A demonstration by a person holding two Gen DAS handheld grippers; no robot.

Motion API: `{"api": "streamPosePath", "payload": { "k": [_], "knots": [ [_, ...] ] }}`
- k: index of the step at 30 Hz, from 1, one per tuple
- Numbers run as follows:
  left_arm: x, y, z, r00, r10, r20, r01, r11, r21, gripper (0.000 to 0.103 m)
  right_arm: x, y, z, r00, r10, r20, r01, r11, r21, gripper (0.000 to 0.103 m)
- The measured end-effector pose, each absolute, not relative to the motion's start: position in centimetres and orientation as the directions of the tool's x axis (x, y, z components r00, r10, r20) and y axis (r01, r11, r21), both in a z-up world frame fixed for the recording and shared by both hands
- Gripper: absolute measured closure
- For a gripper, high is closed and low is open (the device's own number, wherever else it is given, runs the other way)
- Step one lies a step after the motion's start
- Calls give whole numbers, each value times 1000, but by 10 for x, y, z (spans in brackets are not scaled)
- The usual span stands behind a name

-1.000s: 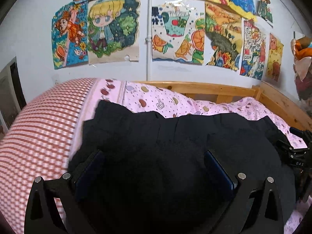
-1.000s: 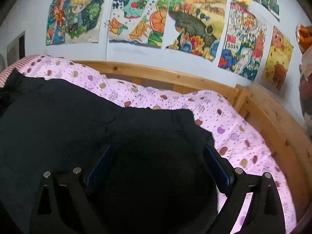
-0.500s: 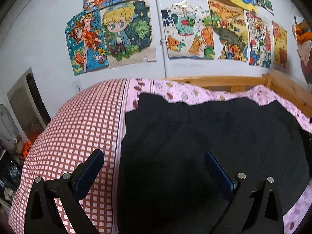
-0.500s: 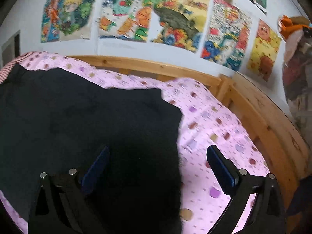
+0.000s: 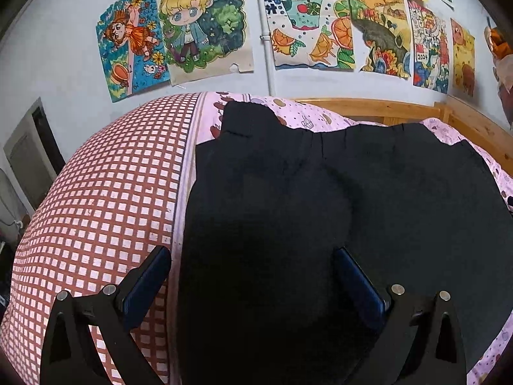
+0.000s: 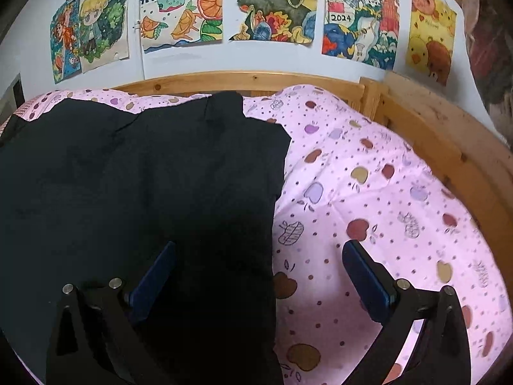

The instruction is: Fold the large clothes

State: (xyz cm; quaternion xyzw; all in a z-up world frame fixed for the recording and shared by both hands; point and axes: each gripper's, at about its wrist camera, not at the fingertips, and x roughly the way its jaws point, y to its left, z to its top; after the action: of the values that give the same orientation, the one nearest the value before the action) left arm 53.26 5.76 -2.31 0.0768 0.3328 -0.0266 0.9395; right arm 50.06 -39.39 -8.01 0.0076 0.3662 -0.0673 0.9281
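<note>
2 grippers hang over a bed, each with its jaws spread apart and nothing between them. The left gripper (image 5: 251, 266) straddles the left edge of the black garment (image 5: 336, 211), its left finger (image 5: 147, 276) over the red checked quilt (image 5: 102, 199) at 9 o'clock and its right finger over the dark cloth. The right gripper (image 6: 256, 264) straddles the garment's (image 6: 144, 186) right edge, with its right finger (image 6: 365, 272) above the pink apple-print sheet (image 6: 368, 192) at 3 o'clock. The garment lies flat across the sheet, inside the wooden bed frame (image 6: 426, 134). At 12 o'clock, colourful drawings (image 5: 205, 29) hang on the wall.
</note>
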Motion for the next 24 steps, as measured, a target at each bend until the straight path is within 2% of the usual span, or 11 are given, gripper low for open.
{"api": "streamPosePath", "payload": {
  "k": [8, 16, 24],
  "knots": [
    [535, 60, -30, 755, -27, -655, 115, 989, 92, 0, 503, -414, -98, 719, 3, -695, 113, 986, 121, 2],
    [549, 85, -48, 661, -193, -725, 146, 981, -128, 0, 504, -416, -108, 726, 46, -687, 100, 980, 172, 1],
    [559, 99, -65, 568, -331, -754, 183, 943, -277, 0, 504, -420, -113, 724, 82, -685, 93, 972, 214, 1]
  ]
}}
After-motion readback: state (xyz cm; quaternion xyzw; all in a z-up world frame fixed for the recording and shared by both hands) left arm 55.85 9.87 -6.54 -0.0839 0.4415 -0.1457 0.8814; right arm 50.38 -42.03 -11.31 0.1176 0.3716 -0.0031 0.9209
